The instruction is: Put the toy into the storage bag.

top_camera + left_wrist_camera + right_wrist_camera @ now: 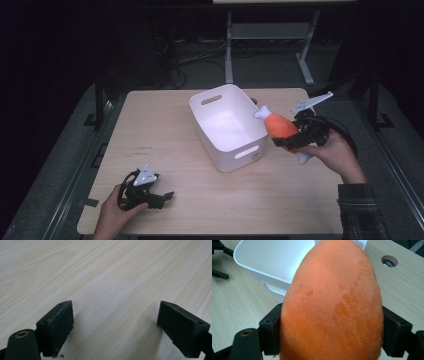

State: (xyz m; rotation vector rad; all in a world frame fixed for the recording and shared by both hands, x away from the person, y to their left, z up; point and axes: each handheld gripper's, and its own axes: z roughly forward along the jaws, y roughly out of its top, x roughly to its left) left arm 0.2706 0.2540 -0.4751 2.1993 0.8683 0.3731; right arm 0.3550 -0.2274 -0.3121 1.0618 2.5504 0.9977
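Gripping the orange plush drumstick [283, 127] mid-body, the right tongs [294, 141] hold it at the white bin's [235, 152] 3 o'clock rim (soft pile invites slippage). Premature release risks a drop onto the table [165, 125]; left tongs [115, 325] rest open, empty.

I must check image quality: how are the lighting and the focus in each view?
High view: the table is lit, the room behind is dark, and glare whitens the bin floor. Left gripper view: even light, soft shadows beside the fingers. Right gripper view: the orange plush toy is close yet fairly sharp.
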